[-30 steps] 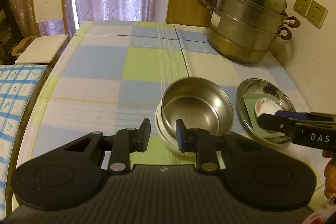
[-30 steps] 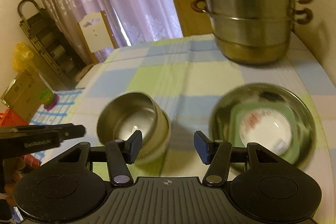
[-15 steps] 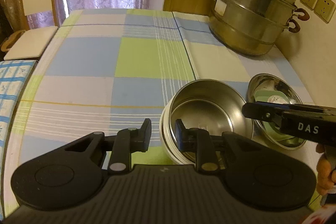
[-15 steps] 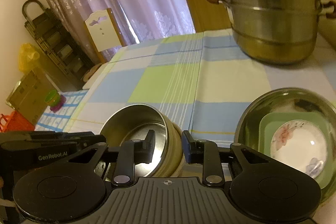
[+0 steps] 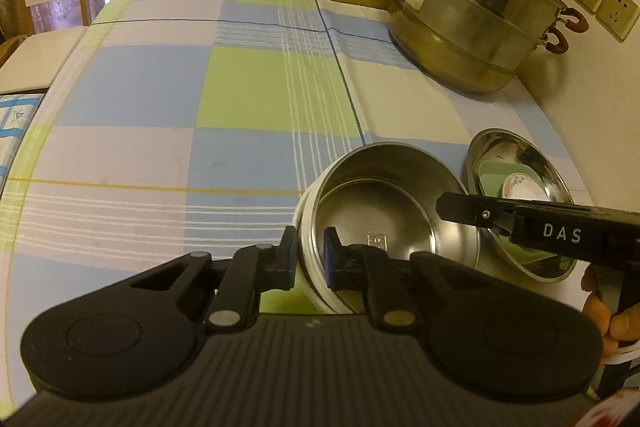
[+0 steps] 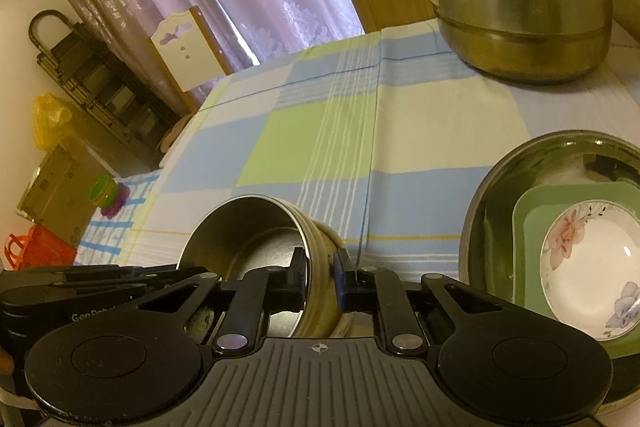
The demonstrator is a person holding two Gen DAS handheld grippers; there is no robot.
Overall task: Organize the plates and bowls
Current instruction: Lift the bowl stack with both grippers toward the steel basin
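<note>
On the checked tablecloth (image 5: 248, 99), the left gripper (image 5: 310, 259) and right gripper (image 6: 322, 281) have just closed on opposite rims of the nested steel bowl (image 5: 384, 215) — grasp made, next a level, matched lift — beside the wide dish (image 6: 492, 195).

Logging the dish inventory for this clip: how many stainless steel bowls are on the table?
2. One steel bowl is nested in a white bowl near the tools, tilted. The wider steel bowl sits to its right, holding a green plate and a floral dish. Others could be hidden underneath.
</note>
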